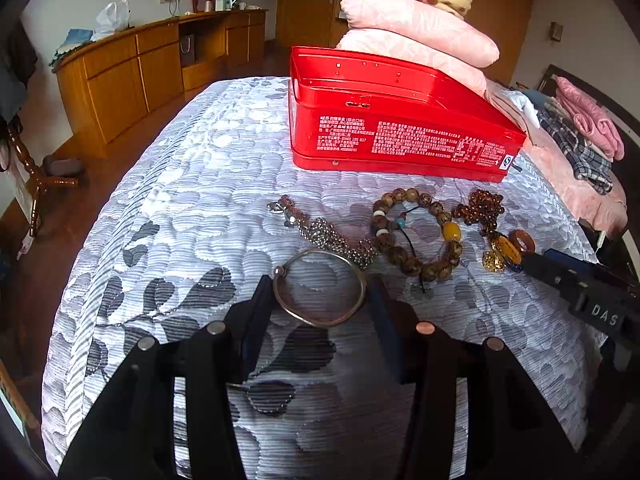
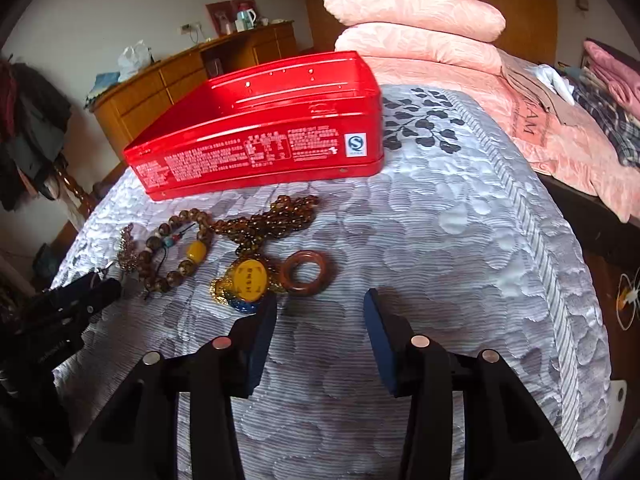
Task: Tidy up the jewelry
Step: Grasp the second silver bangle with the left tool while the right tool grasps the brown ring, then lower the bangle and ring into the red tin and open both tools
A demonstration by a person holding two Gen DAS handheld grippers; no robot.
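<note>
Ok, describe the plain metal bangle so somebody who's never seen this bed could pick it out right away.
Start at the red tin on the grey leaf-patterned bedspread; a row of jewelry lies in front of it. Nearer than that row, between the left gripper fingers, lies the silver bangle. It is one thin bare metal hoop, while its neighbours are strings of beads.

Red box (image 1: 400,136): glossy, looks like tin. Bangle (image 1: 320,287): smooth shiny metal. Bead bracelet (image 1: 416,234): polished wood look. Bedspread (image 1: 200,184): ribbed quilted cloth, slight sheen.
</note>
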